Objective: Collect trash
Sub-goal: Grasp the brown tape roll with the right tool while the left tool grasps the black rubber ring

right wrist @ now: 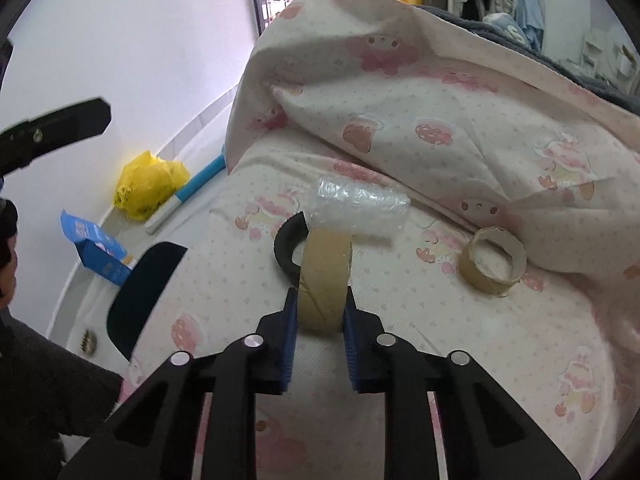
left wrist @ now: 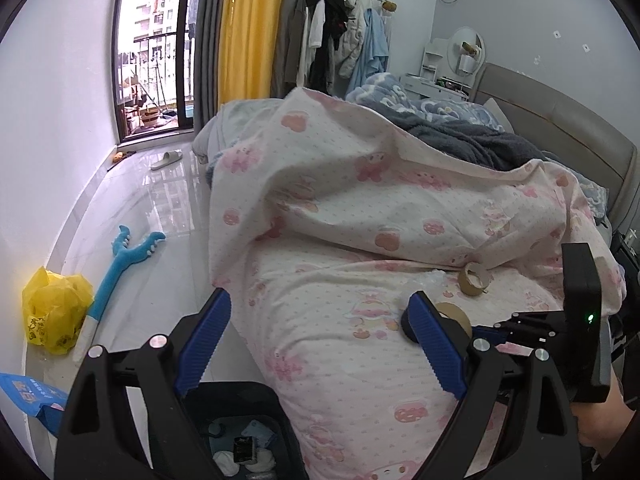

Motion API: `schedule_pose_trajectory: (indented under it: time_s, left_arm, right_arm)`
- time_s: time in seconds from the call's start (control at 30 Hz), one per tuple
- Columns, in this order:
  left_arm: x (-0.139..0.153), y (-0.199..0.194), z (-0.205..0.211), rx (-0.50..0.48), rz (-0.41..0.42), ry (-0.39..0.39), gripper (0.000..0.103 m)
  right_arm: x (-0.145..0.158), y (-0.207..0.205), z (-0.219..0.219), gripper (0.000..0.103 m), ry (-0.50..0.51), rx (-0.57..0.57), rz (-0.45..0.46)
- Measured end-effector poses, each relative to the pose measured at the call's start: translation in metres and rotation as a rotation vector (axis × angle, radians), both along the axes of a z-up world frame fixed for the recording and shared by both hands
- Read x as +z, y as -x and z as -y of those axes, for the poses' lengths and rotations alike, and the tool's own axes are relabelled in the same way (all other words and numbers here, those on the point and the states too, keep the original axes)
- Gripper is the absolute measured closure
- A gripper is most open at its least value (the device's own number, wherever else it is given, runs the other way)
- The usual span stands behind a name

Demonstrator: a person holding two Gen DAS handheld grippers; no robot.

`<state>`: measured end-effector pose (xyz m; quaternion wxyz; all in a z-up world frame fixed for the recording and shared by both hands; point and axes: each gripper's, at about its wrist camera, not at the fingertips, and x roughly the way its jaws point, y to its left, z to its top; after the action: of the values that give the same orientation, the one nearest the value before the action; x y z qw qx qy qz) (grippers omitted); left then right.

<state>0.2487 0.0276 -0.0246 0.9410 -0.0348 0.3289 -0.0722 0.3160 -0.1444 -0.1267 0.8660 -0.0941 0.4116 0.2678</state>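
The right gripper (right wrist: 319,304) is clamped on a cardboard tape core (right wrist: 325,276), which stands on edge with a blue pad pressed against each flat side. This core sits on the pink-printed bed sheet (right wrist: 460,352), and everything else is placed here relative to it. Touching its far upper edge is a roll of clear bubble wrap (right wrist: 360,210), lying across the sheet. Just behind the core on its left is a black ring (right wrist: 285,254), partly hidden. Off to its right, well apart, a second cardboard core (right wrist: 496,266) lies tilted, close to the fold of the heaped quilt (right wrist: 440,100).

The left gripper (left wrist: 320,332) hangs with its jaws spread wide and nothing between them. Below it, at the bedside, is a black bin (left wrist: 240,440) already holding some scraps (white wads and a small dark packet).

On the floor to the left of the bed, a yellow plastic bag (left wrist: 54,312), a blue carton (left wrist: 30,398) and a blue plush toy (left wrist: 120,264) lie along the wall.
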Motion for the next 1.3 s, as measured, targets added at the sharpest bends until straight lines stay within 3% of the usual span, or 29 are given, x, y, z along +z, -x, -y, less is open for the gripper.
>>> schedule_pose_trajectory:
  time_s: [0.47,0.87,1.1,1.3]
  left_arm:
    - [-0.018,-0.010,0.036,-0.078,-0.064,-0.014,0.011]
    - [-0.045,-0.019,0.083,-0.194,-0.119,-0.041,0.011]
    - [-0.062,-0.028,0.105,-0.246,-0.111,-0.114,0.021]
    - [-0.077,-0.039,0.111,-0.249,-0.125,-0.115,0.032]
  right_arm:
    - [0.012,0.004,0.022,0.082,0.054,-0.014,0.093]
    - [0.023,0.003,0.058,0.082,-0.003,-0.060,0.102]
    - [0.025,0.003,0.084,0.082,-0.026,-0.094,0.099]
    - [0.027,0.004,0.104,0.082,-0.047,-0.119,0.098]
